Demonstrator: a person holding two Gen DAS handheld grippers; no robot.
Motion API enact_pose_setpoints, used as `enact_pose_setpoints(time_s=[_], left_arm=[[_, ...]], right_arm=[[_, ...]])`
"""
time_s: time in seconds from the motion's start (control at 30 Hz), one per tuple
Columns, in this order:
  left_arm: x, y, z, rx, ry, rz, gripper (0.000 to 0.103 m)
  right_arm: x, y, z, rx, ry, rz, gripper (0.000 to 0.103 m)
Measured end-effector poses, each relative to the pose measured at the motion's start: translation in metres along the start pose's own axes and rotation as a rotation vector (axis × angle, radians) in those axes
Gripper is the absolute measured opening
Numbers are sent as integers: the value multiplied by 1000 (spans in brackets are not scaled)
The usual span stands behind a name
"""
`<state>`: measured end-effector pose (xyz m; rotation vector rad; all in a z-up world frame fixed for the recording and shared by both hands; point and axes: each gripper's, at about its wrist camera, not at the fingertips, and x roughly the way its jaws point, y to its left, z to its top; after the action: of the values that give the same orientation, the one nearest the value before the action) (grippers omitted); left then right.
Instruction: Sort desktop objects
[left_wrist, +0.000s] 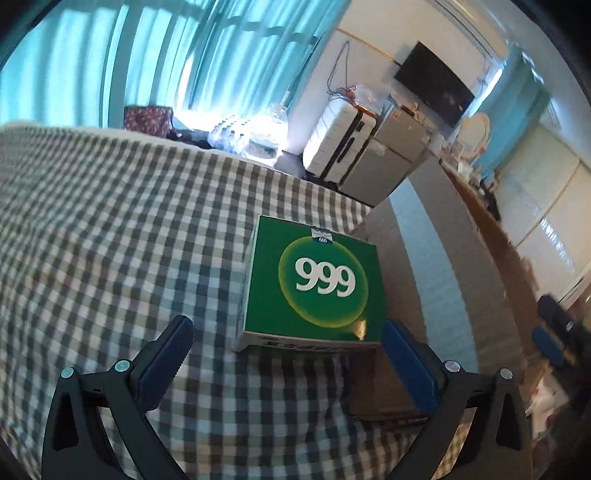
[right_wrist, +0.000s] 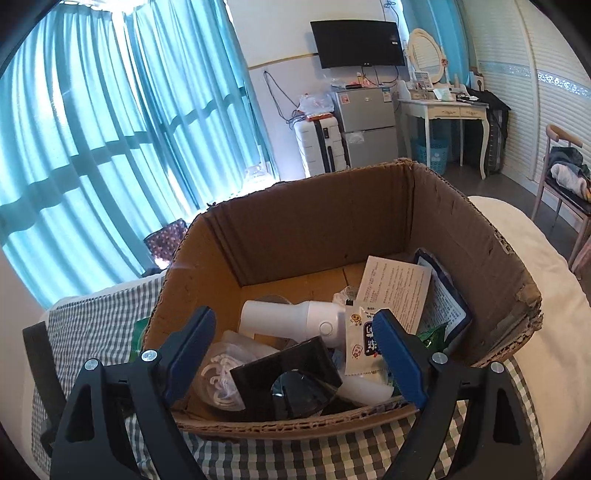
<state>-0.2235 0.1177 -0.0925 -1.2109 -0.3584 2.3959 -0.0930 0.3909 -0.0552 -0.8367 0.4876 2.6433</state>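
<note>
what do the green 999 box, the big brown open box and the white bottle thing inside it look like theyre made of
Green 999 box: printed paperboard, slightly glossy; it has crisp folded edges and a sheen on top.
Big brown open box: raw corrugated cardboard, matte; fluting shows along the torn rims.
White cylindrical bottle-like device: probably smooth moulded plastic, satin; it has an even surface, soft highlights and a round button.

Checked bedspread (left_wrist: 110, 229) – green 999 box (left_wrist: 314, 280) flat on it, touching open cardboard box (right_wrist: 498, 258).
</note>
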Motion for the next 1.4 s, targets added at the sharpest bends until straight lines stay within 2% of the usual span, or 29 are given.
enact_pose_setpoints(time_s=[0.03, 0.2, 0.3, 0.4, 0.43, 0.5, 0.6, 0.63, 0.73, 0.8, 0.87, 0.97, 1.07, 1.2, 1.27, 1.3, 1.33, 1.4], left_arm=[[2, 0, 1, -6, 6, -21, 103], [13, -21, 1, 70, 8, -15, 103], [17, -22, 5, 55, -6, -22, 103], [30, -13, 9, 34, 23, 105, 103], [31, -9, 11, 10, 21, 71, 103], [34, -6, 13, -18, 34, 70, 103], [33, -18, 14, 5, 42, 75, 103], [32, -20, 14, 7, 36, 56, 103], [32, -14, 15, -33, 45, -63, 103], [30, -11, 10, -22, 65, -88, 103], [25, -11, 4, 41, 70, -106, 103], [11, -19, -13, 198, 8, -75, 103], [11, -28, -24, 335, 0, -44, 103], [23, -30, -13, 411, 15, -76, 103], [27, -27, -6, 454, 37, -82, 103], [28, -25, -2, 474, 59, -88, 103], [28, -21, -1, 492, 82, -87, 103], [31, -16, 6, 524, 108, -38, 103]], right_arm=[[1, -1, 1, 0, -1, -3, 87], [4, -2, 1, 3, 10, 3, 87], [4, -5, 3, 10, 10, 1, 87], [3, -7, 4, 17, 11, -1, 87], [3, -7, 4, 15, 11, -2, 87], [1, -8, 6, 9, 3, -7, 87], [0, -9, 7, 12, 1, -10, 87], [0, -10, 7, 16, 3, -6, 87], [0, -9, 8, 19, 1, -7, 87], [-1, -8, 9, 15, 0, -4, 87], [-2, -6, 10, 9, -4, -4, 87], [-3, -6, 11, 4, -14, -6, 87], [0, -10, 11, 25, -10, 7, 87], [2, -8, 8, 8, 2, 25, 87], [3, -4, 10, -25, 19, 70, 87], [4, 0, 14, -49, 35, 120, 87], [7, 8, 22, -103, 67, 198, 87], [10, 33, 37, -258, 117, 278, 87]])
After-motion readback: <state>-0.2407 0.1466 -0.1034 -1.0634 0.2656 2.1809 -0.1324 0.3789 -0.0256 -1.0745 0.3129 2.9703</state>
